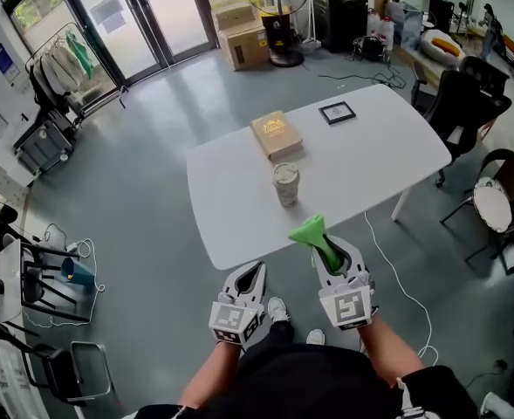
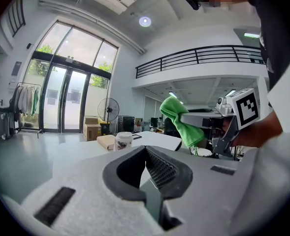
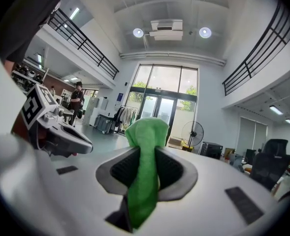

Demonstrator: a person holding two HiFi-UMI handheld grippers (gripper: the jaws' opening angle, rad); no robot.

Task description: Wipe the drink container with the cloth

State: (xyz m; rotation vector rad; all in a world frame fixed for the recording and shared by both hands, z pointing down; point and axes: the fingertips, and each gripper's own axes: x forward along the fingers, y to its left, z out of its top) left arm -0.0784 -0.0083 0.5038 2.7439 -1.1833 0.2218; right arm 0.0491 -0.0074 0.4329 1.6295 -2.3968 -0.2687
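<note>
White table (image 1: 239, 199) at twelve o'clock carries the drink container (image 1: 285, 184), upright. My right gripper (image 1: 335, 253) is clamped on the green cloth (image 1: 313, 234); my left gripper (image 1: 255, 273) is closed on nothing (low, at seven o'clock). I judge wiping hasn't begun: next, bring the cloth forward against the container's side.

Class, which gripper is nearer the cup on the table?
Right. The right gripper, holding the green cloth, sits just short of the cup; the left gripper is farther back and leftward.
</note>
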